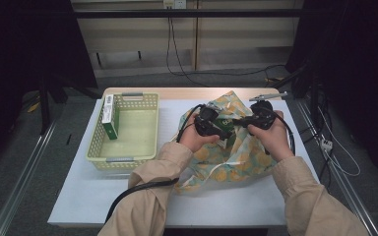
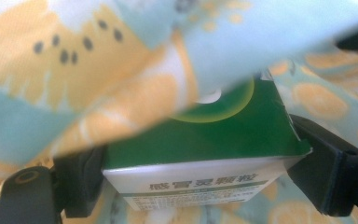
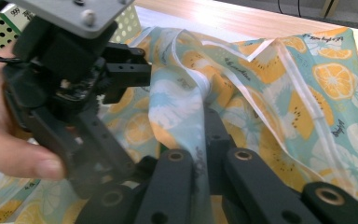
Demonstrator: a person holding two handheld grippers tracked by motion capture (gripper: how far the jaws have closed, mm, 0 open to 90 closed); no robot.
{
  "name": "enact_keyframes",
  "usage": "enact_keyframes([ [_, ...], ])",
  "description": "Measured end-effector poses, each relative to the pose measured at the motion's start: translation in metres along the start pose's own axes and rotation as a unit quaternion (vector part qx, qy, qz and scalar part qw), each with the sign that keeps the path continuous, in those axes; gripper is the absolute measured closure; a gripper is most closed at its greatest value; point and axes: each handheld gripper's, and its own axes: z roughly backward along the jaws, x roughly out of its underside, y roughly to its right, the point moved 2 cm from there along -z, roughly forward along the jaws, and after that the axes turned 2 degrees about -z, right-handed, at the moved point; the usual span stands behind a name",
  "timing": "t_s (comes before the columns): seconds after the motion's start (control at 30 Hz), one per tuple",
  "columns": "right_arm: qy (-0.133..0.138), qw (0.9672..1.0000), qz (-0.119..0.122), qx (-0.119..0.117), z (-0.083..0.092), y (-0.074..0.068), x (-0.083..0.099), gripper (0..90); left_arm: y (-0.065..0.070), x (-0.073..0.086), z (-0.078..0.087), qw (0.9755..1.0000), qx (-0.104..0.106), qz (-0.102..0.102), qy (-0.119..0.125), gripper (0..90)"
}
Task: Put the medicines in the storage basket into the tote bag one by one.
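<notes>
bag (image 2: 98,70) hides box (image 2: 223,135) top, print blurred

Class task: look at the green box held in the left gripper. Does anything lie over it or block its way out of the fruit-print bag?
Yes: a fold of the bag drapes over the green box, covering its far end.

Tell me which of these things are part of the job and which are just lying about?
In use:
- fruit-print bag, edge pinched by the right hand-held gripper
- green box, clamped in the left hand-held gripper at the bag's mouth

Lying about:
- yellow basket
- second box inside it
- floor cables
</notes>
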Motion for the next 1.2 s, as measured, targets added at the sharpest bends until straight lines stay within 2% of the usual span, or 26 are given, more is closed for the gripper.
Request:
enact_keyframes([
  [0.1, -0.001, 1.0, -0.002, 0.001, -0.001, 0.001, 0.002, 90.0, 0.001, 0.001, -0.004, 1.0, -0.003, -0.005, 0.004, 13.9],
  [0.2, -0.002, 1.0, -0.005, 0.001, 0.0, 0.003, 0.004, 90.0, 0.001, 0.003, 0.001, 0.9999, 0.0, -0.01, -0.003, 13.1],
  [0.23, -0.002, 1.0, -0.004, 0.002, 0.0, 0.003, 0.005, 90.0, 0.002, 0.003, 0.004, 1.0, 0.003, -0.005, -0.002, 12.9],
  [0.27, -0.002, 1.0, -0.006, 0.001, 0.0, 0.004, 0.005, 90.0, 0.001, 0.004, 0.007, 0.9999, 0.005, -0.012, -0.005, 12.8],
  [0.33, -0.002, 1.0, -0.007, 0.001, 0.0, 0.004, 0.006, 90.0, 0.002, 0.006, 0.016, 0.9998, 0.009, -0.014, -0.007, 12.1],
  [0.4, -0.004, 1.0, -0.008, 0.003, -0.001, 0.005, 0.007, 90.0, 0.003, 0.008, 0.026, 0.9998, 0.018, -0.008, -0.001, 10.1],
  [0.43, -0.003, 1.0, -0.009, 0.003, -0.002, 0.006, 0.007, 90.0, 0.003, 0.009, 0.031, 0.9997, 0.02, -0.012, -0.003, 9.7],
  [0.47, -0.005, 0.9999, -0.01, 0.003, -0.003, 0.006, 0.008, 90.0, 0.003, 0.01, 0.036, 0.9997, 0.017, -0.018, -0.007, 9.8],
  [0.5, -0.006, 0.9999, -0.01, 0.005, -0.004, 0.006, 0.009, 90.0, 0.004, 0.012, 0.042, 0.9997, -0.002, -0.022, -0.009, 9.8],
  [0.53, -0.007, 0.9999, -0.009, 0.004, -0.005, 0.006, 0.009, 90.0, 0.003, 0.013, 0.047, 0.9997, 0.013, -0.02, -0.01, 9.6],
  [0.57, -0.007, 0.9999, -0.011, 0.004, -0.006, 0.006, 0.01, 90.0, 0.002, 0.015, 0.053, 0.9996, 0.017, -0.02, -0.009, 8.9],
  [0.67, -0.009, 0.9999, -0.015, 0.002, -0.008, 0.006, 0.013, 90.0, 0.0, 0.018, 0.073, 0.9995, 0.011, -0.029, -0.005, 9.0],
  [0.7, -0.01, 0.9998, -0.014, 0.002, -0.008, 0.005, 0.013, 90.0, 0.0, 0.019, 0.079, 0.9995, -0.007, -0.031, -0.009, 9.0],
  [0.73, -0.01, 0.9999, -0.014, 0.001, -0.009, 0.005, 0.013, 90.0, -0.001, 0.02, 0.086, 0.9994, -0.01, -0.032, -0.009, 9.0],
  [0.77, -0.008, 0.9999, -0.015, 0.0, -0.009, 0.004, 0.014, 90.0, -0.001, 0.021, 0.092, 0.9992, -0.012, -0.036, -0.009, 8.9],
  [0.8, -0.008, 0.9998, -0.016, -0.001, -0.009, 0.004, 0.014, 90.0, -0.003, 0.023, 0.097, 0.9993, 0.003, -0.038, -0.005, 9.0],
  [1.0, -0.012, 0.9999, -0.008, 0.0, -0.008, -0.001, 0.013, 90.0, -0.01, 0.029, 0.129, 0.9995, -0.004, -0.032, 0.003, 9.0],
  [1.17, -0.012, 0.9999, -0.008, 0.002, -0.007, -0.001, 0.014, 90.0, -0.019, 0.035, 0.149, 0.9993, -0.02, -0.031, -0.004, 9.0],
  [1.2, -0.011, 0.9999, -0.008, 0.001, -0.007, -0.001, 0.014, 90.0, -0.02, 0.036, 0.153, 0.9987, -0.038, -0.031, -0.008, 9.0],
])
